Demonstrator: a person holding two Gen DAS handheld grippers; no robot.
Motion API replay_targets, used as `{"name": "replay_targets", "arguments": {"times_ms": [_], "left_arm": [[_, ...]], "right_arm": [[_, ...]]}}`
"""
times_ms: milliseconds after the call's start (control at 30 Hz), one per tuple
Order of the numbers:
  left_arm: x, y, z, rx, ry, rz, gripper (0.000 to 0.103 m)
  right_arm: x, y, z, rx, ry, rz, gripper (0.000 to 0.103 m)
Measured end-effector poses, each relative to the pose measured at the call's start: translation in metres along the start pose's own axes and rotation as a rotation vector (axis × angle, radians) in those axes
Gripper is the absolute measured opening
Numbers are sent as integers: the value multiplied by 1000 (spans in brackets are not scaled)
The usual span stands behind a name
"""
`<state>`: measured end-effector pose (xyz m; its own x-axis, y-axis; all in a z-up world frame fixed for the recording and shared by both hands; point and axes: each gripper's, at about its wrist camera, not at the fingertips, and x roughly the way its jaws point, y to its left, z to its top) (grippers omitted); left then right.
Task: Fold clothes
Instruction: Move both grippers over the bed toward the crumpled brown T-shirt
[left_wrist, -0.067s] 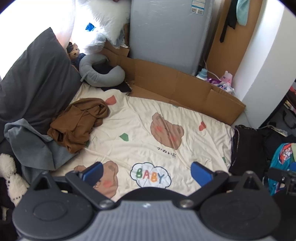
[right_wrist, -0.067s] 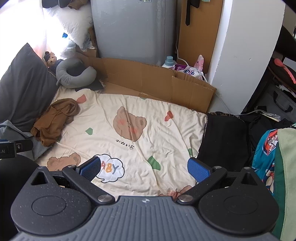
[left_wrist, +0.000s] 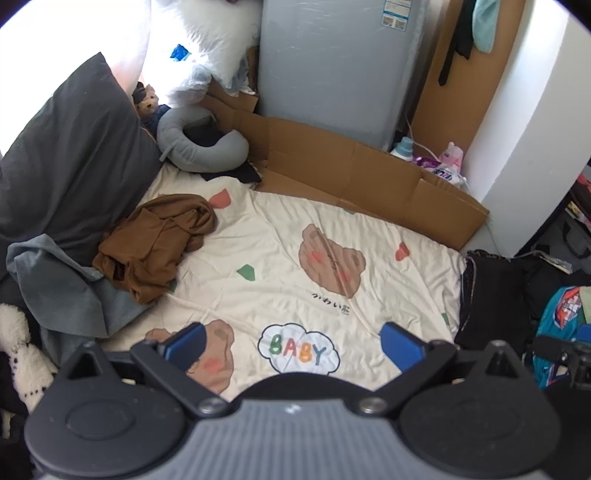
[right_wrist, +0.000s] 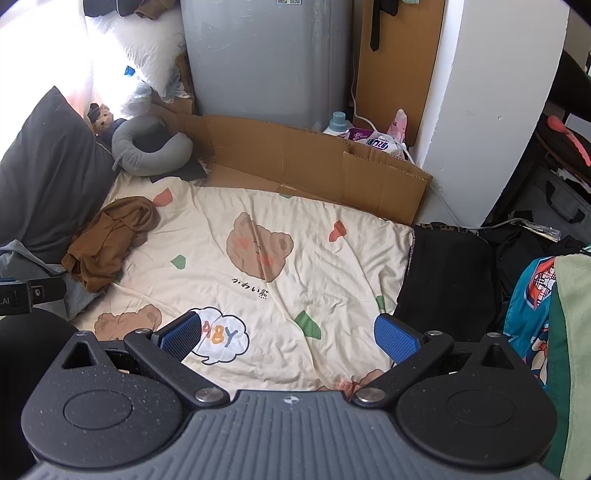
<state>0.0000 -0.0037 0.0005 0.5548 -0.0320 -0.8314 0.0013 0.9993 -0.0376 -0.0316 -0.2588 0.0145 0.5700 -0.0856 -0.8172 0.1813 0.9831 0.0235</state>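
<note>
A crumpled brown garment lies in a heap at the left of a cream bear-print blanket. A grey garment is bunched just left of it, against a dark pillow. My left gripper hovers over the blanket's near edge with both blue pads wide apart and nothing between them. My right gripper hangs the same way further right, open and empty. Both are well short of the brown garment. The left gripper's body shows at the left edge of the right wrist view.
A dark pillow, a grey neck pillow and a small teddy bear sit at the back left. Flattened cardboard lines the far side below a grey appliance. Dark clothes and a teal bag lie right.
</note>
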Motion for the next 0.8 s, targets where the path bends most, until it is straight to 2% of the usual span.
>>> {"name": "replay_targets", "arguments": {"times_ms": [233, 300, 800], "left_arm": [[-6, -16, -11, 0, -32, 9, 102], [-2, 1, -1, -20, -1, -25, 102], [1, 3, 0, -28, 2, -18, 102]], "right_arm": [[-1, -2, 1, 12, -11, 14, 103], [-2, -2, -1, 8, -14, 10, 103], [-5, -2, 0, 25, -30, -1, 103]]}}
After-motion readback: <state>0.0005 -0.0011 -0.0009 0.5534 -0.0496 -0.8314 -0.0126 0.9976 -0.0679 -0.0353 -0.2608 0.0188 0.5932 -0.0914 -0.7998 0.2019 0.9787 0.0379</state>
